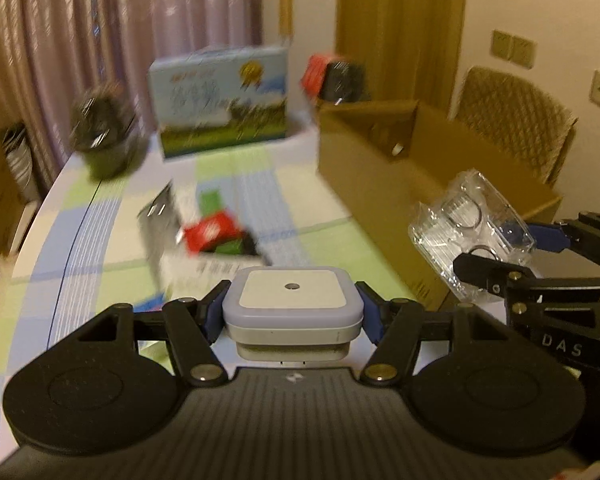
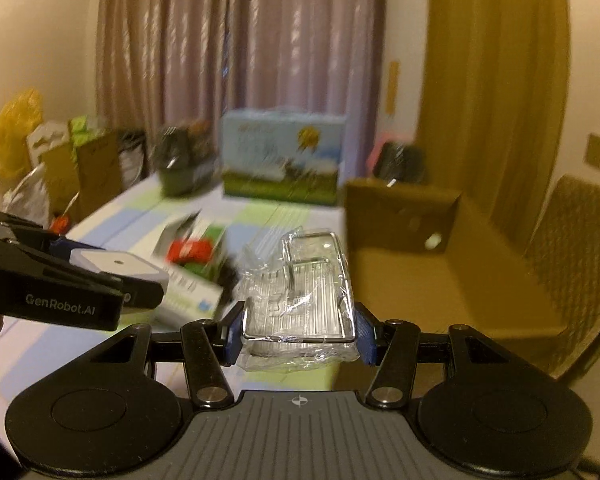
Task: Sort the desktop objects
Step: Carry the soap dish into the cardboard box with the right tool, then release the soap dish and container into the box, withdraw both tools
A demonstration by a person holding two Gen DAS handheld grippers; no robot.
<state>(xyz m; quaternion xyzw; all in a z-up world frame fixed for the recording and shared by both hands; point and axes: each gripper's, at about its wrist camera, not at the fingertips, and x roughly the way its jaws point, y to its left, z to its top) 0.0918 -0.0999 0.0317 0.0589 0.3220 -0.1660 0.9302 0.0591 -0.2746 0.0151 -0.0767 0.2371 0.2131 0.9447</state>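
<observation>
My left gripper [image 1: 292,316] is shut on a square white night-light plug [image 1: 292,300] with a small sensor dot on top, held above the table. It also shows in the right wrist view [image 2: 118,266] at the left. My right gripper [image 2: 300,334] is shut on a clear plastic-wrapped holder [image 2: 304,300] with metal wire parts. That holder also shows in the left wrist view [image 1: 472,232] at the right, beside the open cardboard box [image 1: 380,160]. The box stands right of both grippers [image 2: 440,280].
A checked cloth covers the table [image 1: 100,220]. On it lie a white box with red and green items [image 1: 212,236], a blue picture carton [image 1: 220,100], a dark pot [image 1: 104,132] and a red-black item [image 1: 332,76]. A wicker chair [image 1: 516,120] stands behind the cardboard box.
</observation>
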